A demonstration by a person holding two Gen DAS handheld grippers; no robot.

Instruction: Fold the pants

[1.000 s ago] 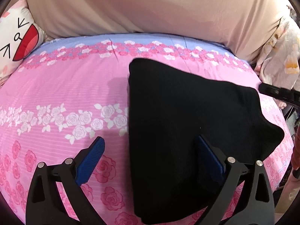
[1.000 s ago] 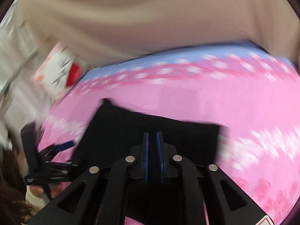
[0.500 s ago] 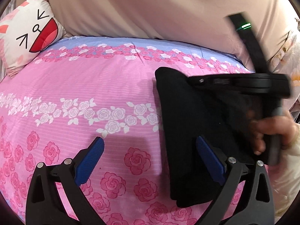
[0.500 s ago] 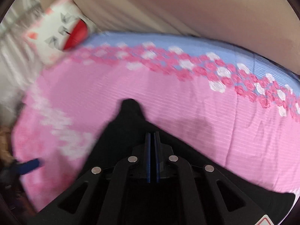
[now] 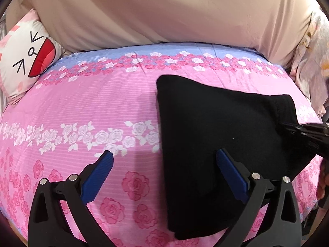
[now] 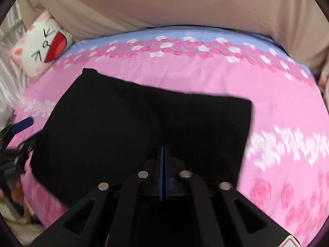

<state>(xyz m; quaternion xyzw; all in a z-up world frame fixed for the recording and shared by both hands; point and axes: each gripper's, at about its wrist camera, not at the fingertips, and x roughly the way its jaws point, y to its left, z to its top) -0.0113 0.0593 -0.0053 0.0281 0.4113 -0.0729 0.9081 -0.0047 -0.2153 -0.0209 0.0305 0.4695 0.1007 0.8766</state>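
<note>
Black pants point(image 5: 216, 123), folded into a compact bundle, lie on the pink rose-print bedsheet point(image 5: 82, 107), on the side away from the cat-face pillow point(image 5: 24, 61) that leans at the bed's far corner. Seen from the left wrist, the bundle's long axis runs from the near bed edge toward the beige headboard cushion point(image 5: 164, 10), its straight folded edge facing the pillow side. The left gripper point(image 5: 164, 173) hangs over that edge with its jaws spread wide and nothing between them: one blue pad point(image 5: 96, 177) stands above bare sheet on the pillow side, the other over the black cloth. The right gripper point(image 6: 163, 160) comes in from the side farthest from the pillow, its pads fully together over the bundle's near part; whether a fold of cloth is pinched between them is hard to say, black on black and with some blur. The right gripper looks closer to the fabric than the left. Any further fold would likely turn on that near edge, directly below both grippers.
</note>
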